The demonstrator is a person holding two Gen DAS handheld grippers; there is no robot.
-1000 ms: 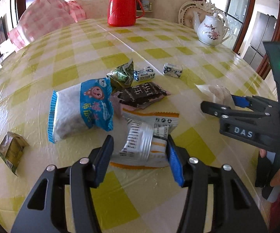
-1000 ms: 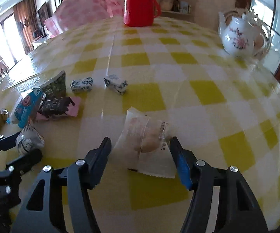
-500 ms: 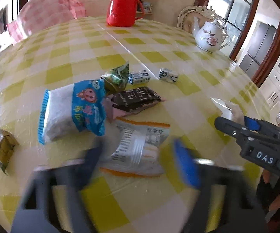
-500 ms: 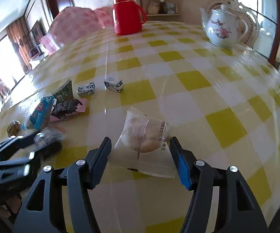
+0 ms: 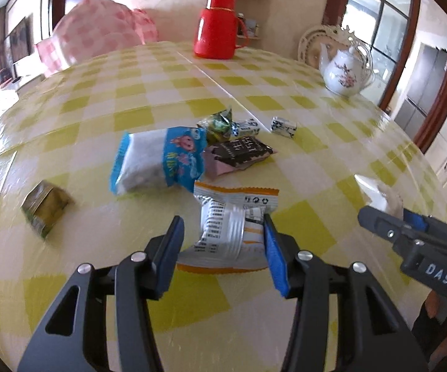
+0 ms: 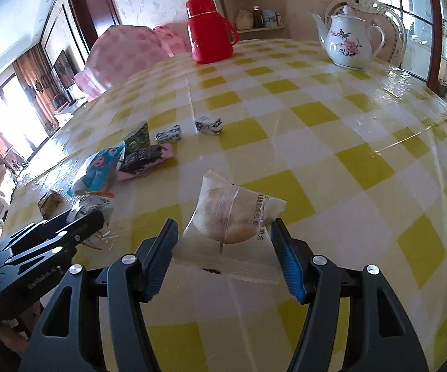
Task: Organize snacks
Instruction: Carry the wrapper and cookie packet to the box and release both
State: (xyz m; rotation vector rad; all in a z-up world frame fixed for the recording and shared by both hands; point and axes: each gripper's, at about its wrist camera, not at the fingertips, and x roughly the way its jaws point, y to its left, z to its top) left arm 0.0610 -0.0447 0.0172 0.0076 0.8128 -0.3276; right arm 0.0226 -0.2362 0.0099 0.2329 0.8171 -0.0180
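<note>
Left wrist view: left gripper [image 5: 223, 235] with jaws spread wide, straddling orange-and-white snack packet [image 5: 232, 223], right pad touching or just beside its edge, left pad apart; not clamped. Right wrist view: right gripper [image 6: 225, 248] likewise wide open around translucent pastry packet [image 6: 232, 217], both pads apart from wrapper, packet flat on bench [image 6: 316, 155] near front edge. Beyond left jaws, toward bench middle: one blue-and-white bag [image 5: 161, 161], one dark packet [image 5: 242, 150] on pink wrapper, one green foil pouch [image 5: 218, 124] behind, two small blue-and-white candies [image 5: 283, 127] side by side. Toward left edge, well apart from cluster: one olive-green packet [image 5: 45, 207]. At far edge: one red thermos [image 5: 215, 24]. Toward far right edge: one white floral teapot [image 6: 349, 43].
</note>
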